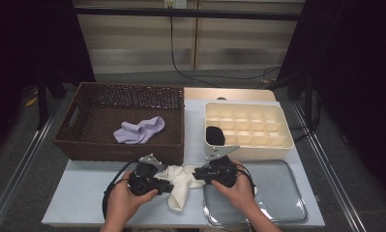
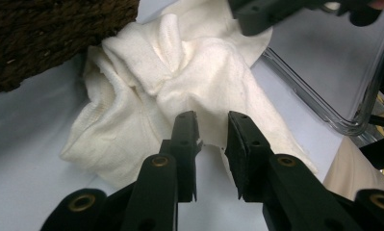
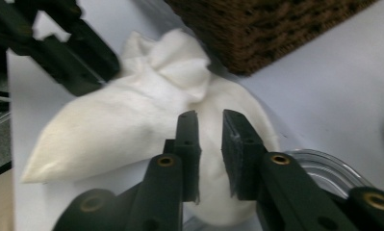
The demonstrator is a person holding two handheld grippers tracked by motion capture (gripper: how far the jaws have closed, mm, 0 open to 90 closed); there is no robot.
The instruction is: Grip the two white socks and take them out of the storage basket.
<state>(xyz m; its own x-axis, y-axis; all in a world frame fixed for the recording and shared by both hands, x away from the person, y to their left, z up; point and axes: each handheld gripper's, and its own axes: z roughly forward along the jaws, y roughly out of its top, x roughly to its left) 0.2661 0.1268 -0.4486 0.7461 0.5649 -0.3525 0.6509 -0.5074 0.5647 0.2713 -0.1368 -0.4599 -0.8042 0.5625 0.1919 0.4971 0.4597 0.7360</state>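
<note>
Two hand-held black two-jaw grippers meet over one crumpled cream-white cloth (image 1: pixel 181 184) at the near edge of the pale table (image 1: pixel 84 203). We see the cloth lying on the tabletop between them, just at 6 o'clock of the dark brown woven wicker basket (image 1: pixel 84 145), its right side touching the rim of the clear, rounded plastic tray (image 1: pixel 282 212).

At 9 o'clock of the cloth, the left gripper (image 1: pixel 167 187) points toward it; in the left gripper view its jaws stand a narrow gap apart (image 2: pixel 213 132), the tips over the cloth's near edge, and we cannot make out any fabric pinched between them. At 3 o'clock of the cloth, the right gripper (image 1: pixel 198 175) faces back the other way; in the right gripper view its jaws (image 3: pixel 210 127) are likewise parted narrowly (the cream fabric shows through the gap behind them), the pads not pressing on anything.

Inside the basket lies a small lilac cloth (image 1: pixel 140 130), well apart from the grippers. At 12 o'clock of the right gripper stands a cream plastic organiser box with a grid of compartments (image 1: pixel 273 145); a black bundle (image 1: pixel 215 135) sits in its near-left compartment. Both hands come in from the bottom of the high view.
</note>
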